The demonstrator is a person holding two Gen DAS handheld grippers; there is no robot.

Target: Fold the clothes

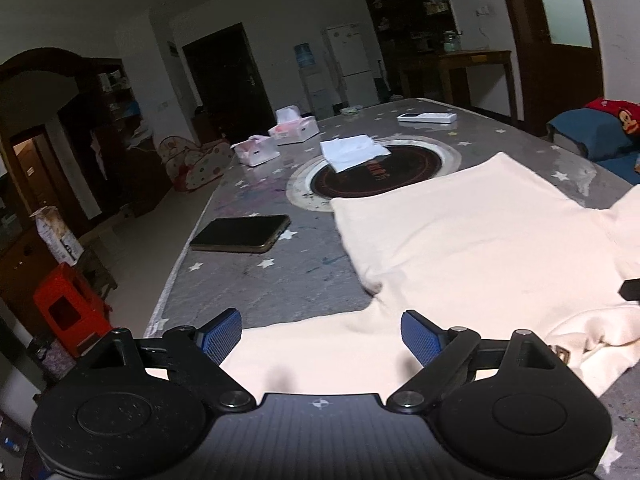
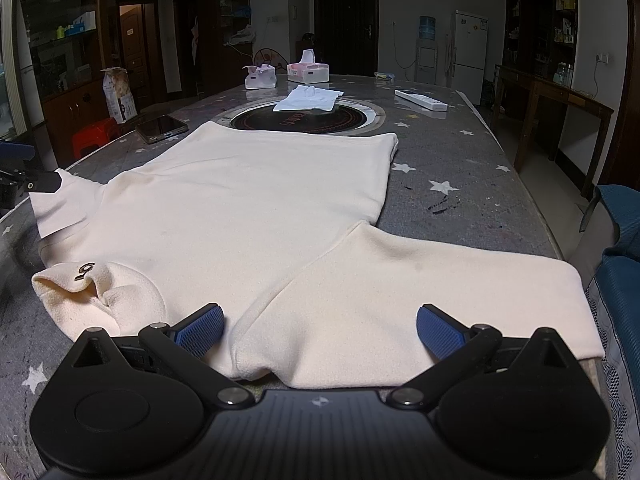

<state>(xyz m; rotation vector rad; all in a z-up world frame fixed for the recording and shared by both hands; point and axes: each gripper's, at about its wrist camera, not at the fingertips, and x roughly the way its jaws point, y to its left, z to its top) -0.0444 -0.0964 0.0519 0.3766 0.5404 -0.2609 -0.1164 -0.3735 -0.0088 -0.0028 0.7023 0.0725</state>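
A cream sweater [image 2: 248, 200] lies spread flat on the grey star-patterned table [image 2: 460, 168], hem toward the far side, collar [image 2: 100, 292] near me at the left. Its right sleeve [image 2: 420, 304] stretches toward the table's right edge. My right gripper [image 2: 320, 330] stands open just above that sleeve near the shoulder, blue pads apart with nothing between them. In the left wrist view the sweater [image 1: 472, 240] fills the right half, and my left gripper [image 1: 322, 334] is open over the other sleeve [image 1: 320, 340]. The left gripper's tip also shows at the far left edge [image 2: 24, 180].
A dark phone [image 1: 240, 234] lies left of the sweater. Beyond the hem are a round black hob inset [image 2: 304, 118], a folded white cloth [image 2: 308, 98], two tissue boxes [image 2: 308, 70], and a white remote [image 2: 420, 100]. Blue cushions [image 2: 616, 240] sit beyond the right edge.
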